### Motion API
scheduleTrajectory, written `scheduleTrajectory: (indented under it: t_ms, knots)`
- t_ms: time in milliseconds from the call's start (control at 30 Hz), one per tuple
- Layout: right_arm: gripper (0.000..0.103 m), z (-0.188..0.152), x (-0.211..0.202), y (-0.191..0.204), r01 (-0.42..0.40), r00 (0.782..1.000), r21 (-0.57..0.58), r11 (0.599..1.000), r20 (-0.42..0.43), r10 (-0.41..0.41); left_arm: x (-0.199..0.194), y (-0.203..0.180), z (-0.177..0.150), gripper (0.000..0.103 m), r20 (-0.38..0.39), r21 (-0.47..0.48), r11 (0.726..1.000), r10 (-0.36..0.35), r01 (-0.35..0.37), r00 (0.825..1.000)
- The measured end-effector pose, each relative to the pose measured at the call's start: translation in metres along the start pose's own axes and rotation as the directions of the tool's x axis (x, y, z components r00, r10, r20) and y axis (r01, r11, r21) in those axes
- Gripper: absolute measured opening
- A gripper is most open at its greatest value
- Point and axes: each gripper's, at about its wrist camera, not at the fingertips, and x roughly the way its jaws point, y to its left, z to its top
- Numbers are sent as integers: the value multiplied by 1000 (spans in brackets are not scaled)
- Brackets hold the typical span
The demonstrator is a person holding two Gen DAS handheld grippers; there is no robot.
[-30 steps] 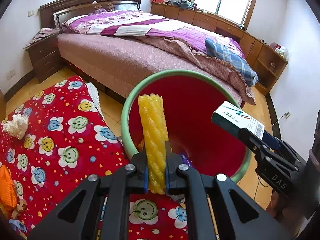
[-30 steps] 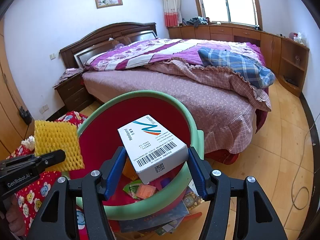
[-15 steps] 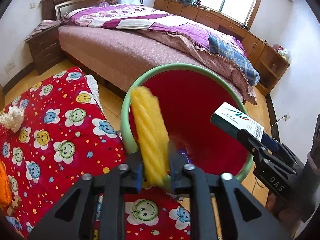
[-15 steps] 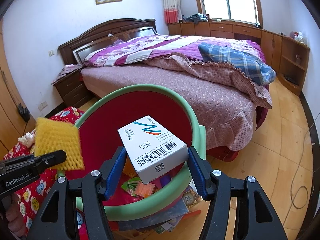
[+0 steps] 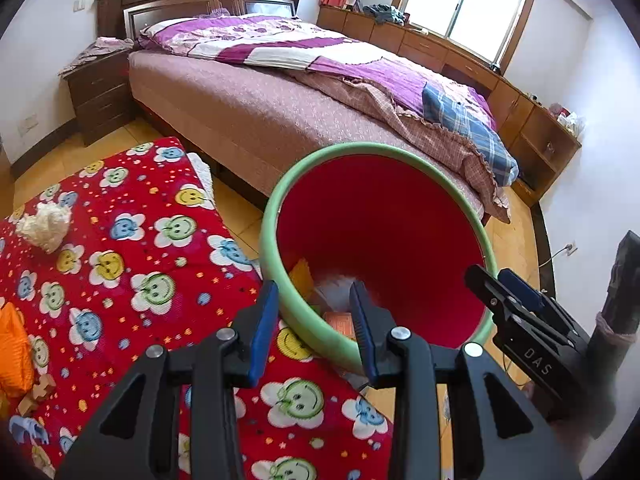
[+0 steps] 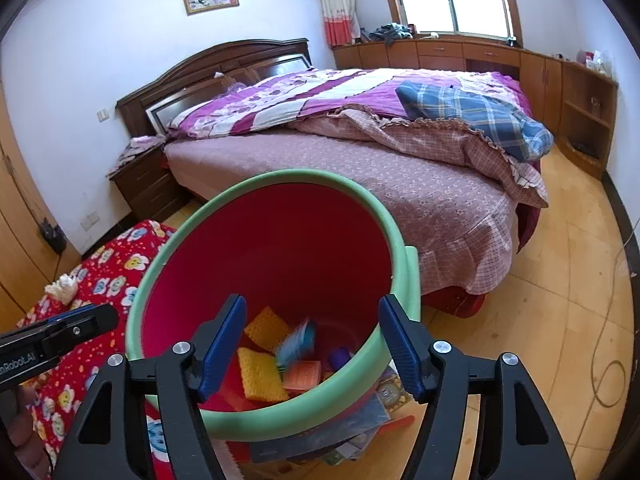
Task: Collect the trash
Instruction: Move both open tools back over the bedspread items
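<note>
Red plastic inside, pale green rim: the bin (image 6: 280, 248) fills the centre of both views, tilted toward the cameras. At its bottom lie yellow foam nets (image 6: 262, 374), a small orange box (image 6: 303, 375), a blurred white-and-blue box (image 6: 296, 340) and a purple bit.

Left gripper (image 5: 314, 320): jaws apart and opening, nothing between them, its tips straddling the near rim at lower centre of the left view. Right gripper (image 6: 312, 340): jaws wide and opening, nothing held, over the bin mouth at lower centre of the right view. Both are empty; the drop into the bin looks done.

Trash not yet collected, on the red smiley-print cloth (image 5: 120, 264) over the bench: a crumpled white wad (image 5: 44, 224) at left of the left view, an orange wrapper (image 5: 12, 356) at the left edge, small scraps (image 5: 34, 394) at lower left. Flat packets (image 6: 352, 420) lie under the bin's near edge in the right view; whether they are trash I cannot tell.

Likely next step: fetch another piece.
- Lift the left gripper clear of the rim first, or it could tip the bin.
- Go to the wad with jaws wide, close on its bulk, not a loose corner.
- Keep the cloth out of the pinch.
- Release only once well over the bin mouth.
</note>
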Motion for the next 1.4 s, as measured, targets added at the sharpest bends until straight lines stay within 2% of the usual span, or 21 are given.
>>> scheduleTrajectory:
  t_ms: [100,400,833,1133,1400]
  knots:
    - [75,0,-4,3,0,1000,0,1000,10,0,-11,3,-3,37,11,-12,1000,-1,1,1000]
    - [75,-2,-28,17,-30,999,-12,999,32,30,-52,23,-16,37,55,-52,998,26,-23,998]
    - [75,-22,-70,57,-141,990,-50,989,26,142,-111,68,-51,40,93,-131,982,147,-135,985]
    - [75,-45,-81,89,-205,979,-86,975,-6,205,-144,117,-84,40,92,-231,946,255,-229,963]
    - [75,-61,-76,114,-234,972,-127,964,-63,228,-160,169,-104,40,82,-337,887,361,-315,929]
